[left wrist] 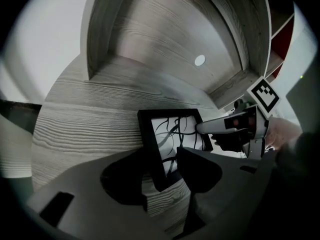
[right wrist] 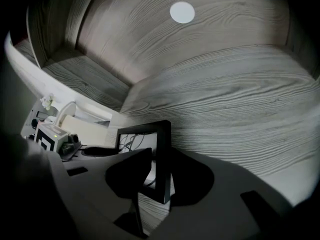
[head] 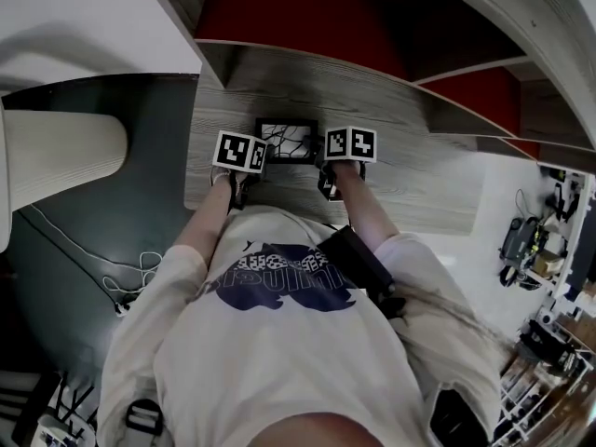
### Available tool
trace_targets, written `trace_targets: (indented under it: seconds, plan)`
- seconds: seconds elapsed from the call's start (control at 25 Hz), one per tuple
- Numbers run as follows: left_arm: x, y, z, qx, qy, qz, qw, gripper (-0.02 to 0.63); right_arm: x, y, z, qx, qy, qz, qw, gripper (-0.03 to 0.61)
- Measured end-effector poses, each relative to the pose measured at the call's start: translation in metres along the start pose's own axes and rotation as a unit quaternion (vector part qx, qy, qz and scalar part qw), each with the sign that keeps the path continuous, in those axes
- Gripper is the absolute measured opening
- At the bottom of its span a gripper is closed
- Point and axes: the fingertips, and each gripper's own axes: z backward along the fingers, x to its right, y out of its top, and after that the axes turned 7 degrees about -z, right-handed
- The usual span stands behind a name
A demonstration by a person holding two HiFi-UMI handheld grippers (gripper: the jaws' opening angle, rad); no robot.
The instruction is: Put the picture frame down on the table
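Holding frame (head: 287, 142) upright, low at table (head: 410, 194), by its 2 side rails: clamped in left gripper (left wrist: 162, 169), merely straddled by right gripper (right wrist: 161, 159), pads seemingly slack. Likely light, stiff, glass-fronted; best gripped on rails, gently.

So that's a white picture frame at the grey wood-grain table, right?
No. The picture frame is black; only the print inside it is white. The left gripper view shows this, with the frame at the grey wood-grain table.
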Motion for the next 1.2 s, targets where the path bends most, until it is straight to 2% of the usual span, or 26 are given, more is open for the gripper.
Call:
trace_targets:
  seconds: [0.48, 0.64, 0.76, 1.2]
  plan:
    - [0.001, -0.004, 0.0, -0.049, 0.024, -0.075, 0.9957, 0.192, 0.005, 0.002, -0.003, -0.006, -0.051, 0.02, 0.998, 0.118]
    - [0.001, -0.004, -0.001, -0.057, 0.028, -0.089, 0.994, 0.192, 0.007, 0.003, -0.004, -0.006, -0.062, 0.021, 0.998, 0.118]
    - [0.001, -0.004, -0.002, -0.057, 0.027, -0.086, 0.9943, 0.192, 0.01, 0.003, -0.005, -0.006, -0.068, 0.02, 0.997, 0.12]
    - [-0.001, -0.003, -0.001, -0.036, -0.004, -0.038, 0.9986, 0.192, 0.013, 0.003, -0.004, -0.004, -0.082, 0.021, 0.996, 0.12]
